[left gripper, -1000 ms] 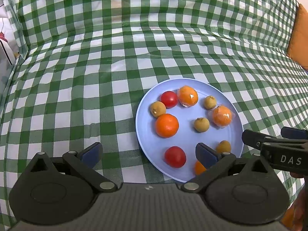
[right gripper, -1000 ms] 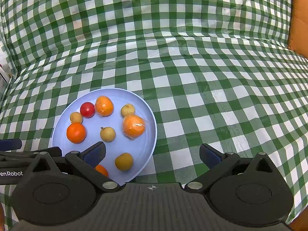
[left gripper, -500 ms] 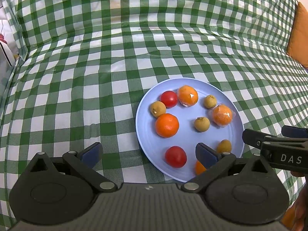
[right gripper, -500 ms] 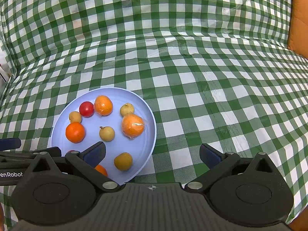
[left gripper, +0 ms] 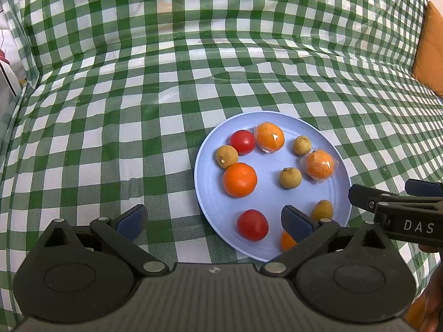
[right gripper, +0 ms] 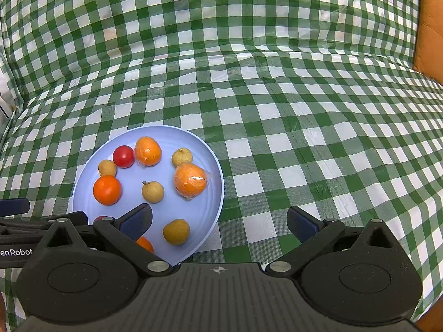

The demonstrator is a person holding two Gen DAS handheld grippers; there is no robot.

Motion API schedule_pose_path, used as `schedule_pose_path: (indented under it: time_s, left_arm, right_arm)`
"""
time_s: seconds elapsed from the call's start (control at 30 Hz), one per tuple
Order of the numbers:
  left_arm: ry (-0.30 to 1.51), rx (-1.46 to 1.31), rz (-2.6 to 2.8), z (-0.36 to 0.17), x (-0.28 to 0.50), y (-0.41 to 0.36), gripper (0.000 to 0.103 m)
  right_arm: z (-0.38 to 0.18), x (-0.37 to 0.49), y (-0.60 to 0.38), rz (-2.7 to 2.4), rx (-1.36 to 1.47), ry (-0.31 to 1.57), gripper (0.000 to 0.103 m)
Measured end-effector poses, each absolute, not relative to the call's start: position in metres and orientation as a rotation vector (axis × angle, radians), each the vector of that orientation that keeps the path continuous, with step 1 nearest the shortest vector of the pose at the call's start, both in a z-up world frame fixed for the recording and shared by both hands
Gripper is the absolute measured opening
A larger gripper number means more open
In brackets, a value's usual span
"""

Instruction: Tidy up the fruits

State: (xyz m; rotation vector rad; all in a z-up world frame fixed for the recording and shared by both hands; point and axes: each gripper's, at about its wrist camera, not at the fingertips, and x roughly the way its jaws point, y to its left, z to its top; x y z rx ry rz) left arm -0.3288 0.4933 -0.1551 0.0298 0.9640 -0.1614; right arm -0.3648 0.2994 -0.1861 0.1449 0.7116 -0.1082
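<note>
A pale blue plate (left gripper: 210, 193) (right gripper: 83, 188) on the checked cloth holds several fruits: a bare orange (left gripper: 239, 179) (right gripper: 107, 190), two plastic-wrapped oranges (left gripper: 269, 137) (left gripper: 319, 164), two red tomatoes (left gripper: 242, 142) (left gripper: 252, 225), several small tan longans (left gripper: 290, 177) (right gripper: 176, 231), and a part-hidden orange (left gripper: 286, 241). My left gripper (left gripper: 213, 221) is open at the plate's near left edge, holding nothing. My right gripper (right gripper: 220, 222) is open over the plate's near right rim, also holding nothing.
A green and white checked cloth (left gripper: 138, 96) (right gripper: 304, 110) covers the whole surface and rises at the back. An orange cushion (left gripper: 429, 49) (right gripper: 429, 33) sits at the far right. White objects (left gripper: 7, 74) lie past the cloth's left edge.
Both grippers have hardly moved; the plate has drifted very slightly in the right wrist view. Both stay open.
</note>
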Motion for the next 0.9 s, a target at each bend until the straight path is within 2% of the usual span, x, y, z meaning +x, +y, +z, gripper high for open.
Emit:
schedule_pose_path:
  time_s: [0.9]
  left_arm:
    - [0.965,0.038,-0.164,-0.1591,-0.3278,0.492,0.102]
  right_arm:
    - [-0.1904,-0.3615,0.2986,-0.118,0.157,0.722,0.102]
